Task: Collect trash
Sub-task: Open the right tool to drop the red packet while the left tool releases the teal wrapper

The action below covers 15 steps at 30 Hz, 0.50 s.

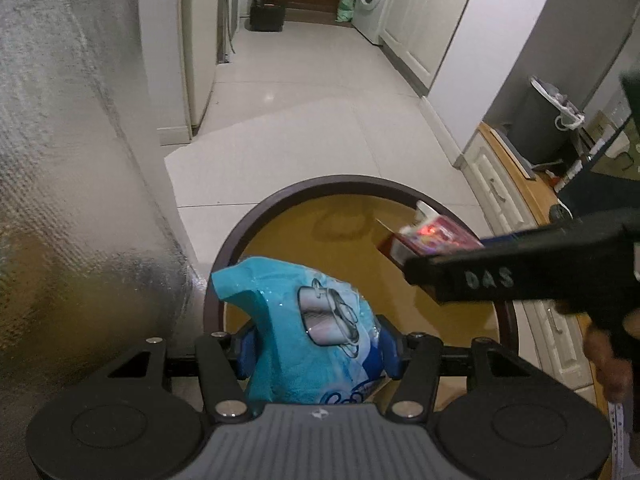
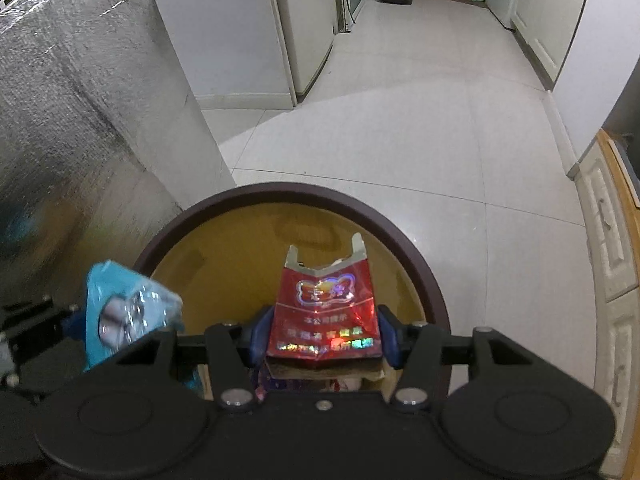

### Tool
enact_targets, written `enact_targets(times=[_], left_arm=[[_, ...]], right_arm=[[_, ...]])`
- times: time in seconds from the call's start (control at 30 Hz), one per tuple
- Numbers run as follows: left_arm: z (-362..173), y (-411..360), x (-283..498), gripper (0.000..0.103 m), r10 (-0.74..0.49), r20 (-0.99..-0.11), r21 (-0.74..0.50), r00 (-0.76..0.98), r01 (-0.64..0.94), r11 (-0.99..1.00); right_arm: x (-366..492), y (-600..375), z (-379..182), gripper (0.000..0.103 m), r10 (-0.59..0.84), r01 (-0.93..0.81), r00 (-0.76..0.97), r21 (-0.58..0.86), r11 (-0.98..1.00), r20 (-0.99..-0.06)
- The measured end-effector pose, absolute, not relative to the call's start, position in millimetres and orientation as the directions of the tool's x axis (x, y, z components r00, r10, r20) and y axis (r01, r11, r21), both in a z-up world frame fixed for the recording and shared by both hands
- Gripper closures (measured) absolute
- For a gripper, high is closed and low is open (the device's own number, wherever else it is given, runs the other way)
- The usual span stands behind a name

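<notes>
Two hand-held grippers above a round bin, each carrying one piece of trash. The left gripper [image 1: 318, 344] pinches a crumpled blue wrapper [image 1: 308, 320] between its blue pads [image 1: 246, 350]; the wrapper stands up and forward out of the jaws, its free end leaning toward the left rim. The right gripper [image 2: 320, 338] pinches a torn red packet [image 2: 326, 312], which it holds upright with the ripped top edge pointing away from the camera.

The bin [image 1: 332, 182] has a dark rim and a yellow-brown inside, and its mouth lies directly beneath and ahead of both loads. In the left wrist view the wrapper overhangs the near left part of the opening, just inside the rim; in the right wrist view the packet sits over the middle of the opening. The right gripper is therefore better centred, while the left one is nearer the rim, with a silver foil-covered column [image 1: 72, 160] just beside it.

The bin floor looks bare, though the gripper bodies hide its near part, so this is uncertain.

The coming move is judged to be a release: both pieces hang over the mouth, and spreading the jaws would let them fall inside. The wrapper, being light and close to the rim, may catch on the edge unless it is carried slightly inward.
</notes>
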<state>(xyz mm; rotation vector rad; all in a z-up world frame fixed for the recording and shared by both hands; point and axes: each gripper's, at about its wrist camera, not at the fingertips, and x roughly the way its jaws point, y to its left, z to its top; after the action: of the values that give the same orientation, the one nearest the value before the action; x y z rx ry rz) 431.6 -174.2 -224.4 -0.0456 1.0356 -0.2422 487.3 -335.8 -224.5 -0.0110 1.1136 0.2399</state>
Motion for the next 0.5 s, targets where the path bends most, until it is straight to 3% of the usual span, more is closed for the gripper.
enact_targets(times=[0.17,0.27,0.5], left_arm=[[-229.7,-174.8,432.5,0.045,-0.228,-0.85,-0.156,0.474,0.188,0.97],[-233.0,-174.8,433.2,0.045,-0.229,-0.855,-0.156,0.466,0.191,0.969],[-237.7,-177.0,435.6,0.044,-0.232,-0.868,-0.153,0.44,0.207,0.966]], right_arm=[[497.0,-331.5,-232.4,0.046,0.204,-0.205,0.415,0.127,0.971,-0.887],[501.4,-329.7,-236.2,0.02,0.207,-0.194,0.4,0.138,0.971,-0.893],[496.6,-331.3,-237.1,0.012,0.216,-0.208,0.339,0.151,0.966,-0.916]])
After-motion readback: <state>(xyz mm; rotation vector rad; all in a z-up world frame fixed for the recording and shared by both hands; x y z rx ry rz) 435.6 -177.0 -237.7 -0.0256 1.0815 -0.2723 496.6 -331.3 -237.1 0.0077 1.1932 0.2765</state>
